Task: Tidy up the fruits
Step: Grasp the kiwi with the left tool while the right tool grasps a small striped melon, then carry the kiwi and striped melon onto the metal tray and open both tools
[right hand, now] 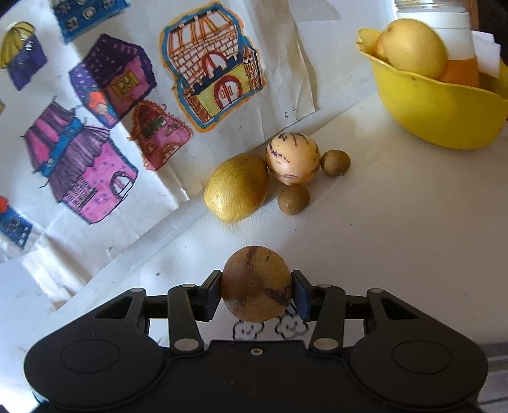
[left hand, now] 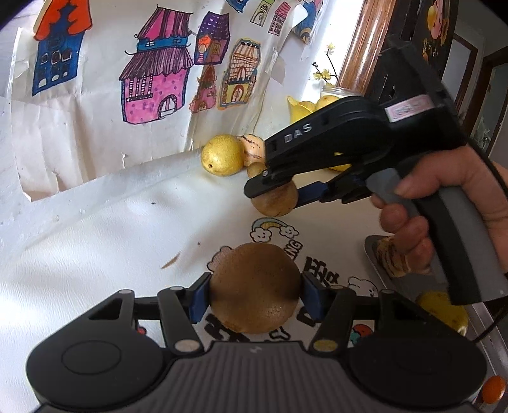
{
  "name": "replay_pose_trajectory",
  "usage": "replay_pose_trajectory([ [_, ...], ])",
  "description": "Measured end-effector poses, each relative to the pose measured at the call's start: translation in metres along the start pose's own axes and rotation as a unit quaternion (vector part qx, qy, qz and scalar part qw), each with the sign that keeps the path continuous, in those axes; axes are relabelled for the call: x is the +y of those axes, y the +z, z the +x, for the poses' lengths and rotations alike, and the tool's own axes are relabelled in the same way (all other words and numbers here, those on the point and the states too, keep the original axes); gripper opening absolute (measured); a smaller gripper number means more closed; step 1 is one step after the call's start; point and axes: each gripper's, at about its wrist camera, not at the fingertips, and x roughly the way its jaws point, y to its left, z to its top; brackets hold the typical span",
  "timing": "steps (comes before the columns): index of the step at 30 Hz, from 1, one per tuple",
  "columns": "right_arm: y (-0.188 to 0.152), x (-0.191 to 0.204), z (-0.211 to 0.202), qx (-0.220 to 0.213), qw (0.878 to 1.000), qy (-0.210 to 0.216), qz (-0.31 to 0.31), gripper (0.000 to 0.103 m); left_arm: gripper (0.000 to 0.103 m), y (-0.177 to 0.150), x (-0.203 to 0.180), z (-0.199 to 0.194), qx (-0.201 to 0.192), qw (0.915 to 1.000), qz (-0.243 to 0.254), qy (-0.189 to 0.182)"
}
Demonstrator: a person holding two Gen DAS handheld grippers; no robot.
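Observation:
My left gripper [left hand: 255,294] is shut on a brown kiwi [left hand: 255,287], held over the white table. My right gripper [right hand: 255,290] is shut on a tan fruit with purple stripes [right hand: 256,282]; it also shows in the left wrist view [left hand: 275,198], ahead and right of my left gripper. By the wall lie a yellow lemon [right hand: 236,187], a pale striped fruit [right hand: 292,158] and two small kiwis [right hand: 293,199] [right hand: 335,162]. A yellow bowl [right hand: 438,111] at the back right holds a yellow pear [right hand: 414,47].
Paper with coloured house drawings [right hand: 111,104] leans on the wall behind the fruit. A grey tray [left hand: 377,263] at the right holds a striped fruit [left hand: 392,260] and a yellow fruit [left hand: 444,309]. A white jar [right hand: 444,28] stands behind the bowl.

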Motion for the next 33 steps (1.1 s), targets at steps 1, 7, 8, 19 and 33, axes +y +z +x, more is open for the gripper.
replay_pose_trajectory([
  [1, -0.002, -0.001, -0.005, -0.002, 1.0, 0.001, 0.0, 0.048, 0.063, -0.001, -0.001, -0.001, 0.002, 1.0, -0.001, -0.002],
  [7, -0.012, -0.004, -0.041, -0.012, 1.0, 0.012, 0.004, 0.048, 0.063, -0.002, -0.014, -0.009, -0.001, 0.9998, -0.003, -0.018],
  [8, -0.012, -0.006, -0.046, -0.015, 1.0, 0.014, 0.005, 0.048, 0.063, -0.001, -0.016, -0.01, -0.002, 0.9998, -0.003, -0.021],
  [19, -0.031, -0.049, -0.137, -0.072, 0.997, 0.006, 0.026, 0.048, 0.063, 0.011, -0.059, -0.022, -0.018, 0.9987, 0.022, -0.042],
  [33, -0.103, -0.154, -0.199, -0.119, 0.991, -0.039, 0.05, 0.048, 0.063, 0.028, -0.122, 0.0, -0.001, 0.996, 0.039, -0.081],
])
